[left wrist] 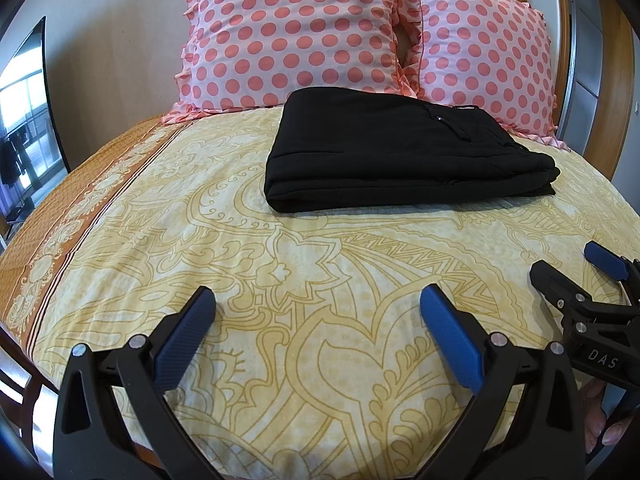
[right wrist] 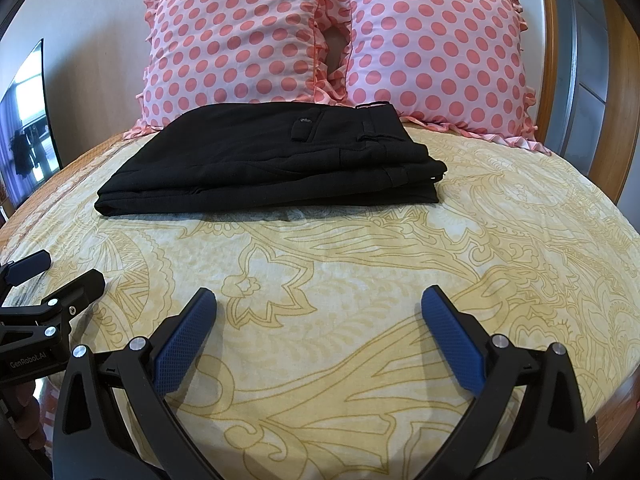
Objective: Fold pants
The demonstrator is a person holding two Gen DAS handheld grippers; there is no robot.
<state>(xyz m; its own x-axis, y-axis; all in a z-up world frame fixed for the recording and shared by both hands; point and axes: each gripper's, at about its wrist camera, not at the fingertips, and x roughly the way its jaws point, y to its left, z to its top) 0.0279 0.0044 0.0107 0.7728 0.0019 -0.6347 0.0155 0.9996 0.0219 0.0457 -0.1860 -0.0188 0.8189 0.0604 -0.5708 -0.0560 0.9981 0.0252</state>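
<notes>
Bed, covered by a yellow patterned sheet with an orange border along its left edge; two pink polka-dot pillows stand against the headboard at the far edge. The black pants lie toward the far edge of the bed, just in front of the pillows and touching their lower frills, already stacked in several flat layers, with the folded edge at the left and the waistband, pocket button and belt loop at the right. Judged from this, the fold appears complete or nearly so. The cloth reads as a soft, light, limp woven fabric: it should drape and sag when lifted, and the layers may slide apart if only the top one is pinched. A sound hold would be at the near corners of the stack, each set of tongs taking all layers together, or at the thicker waistband end. Left gripper and right gripper hover over the near part of the bed, well apart from the pants, both with jaws spread wide and holding nothing
</notes>
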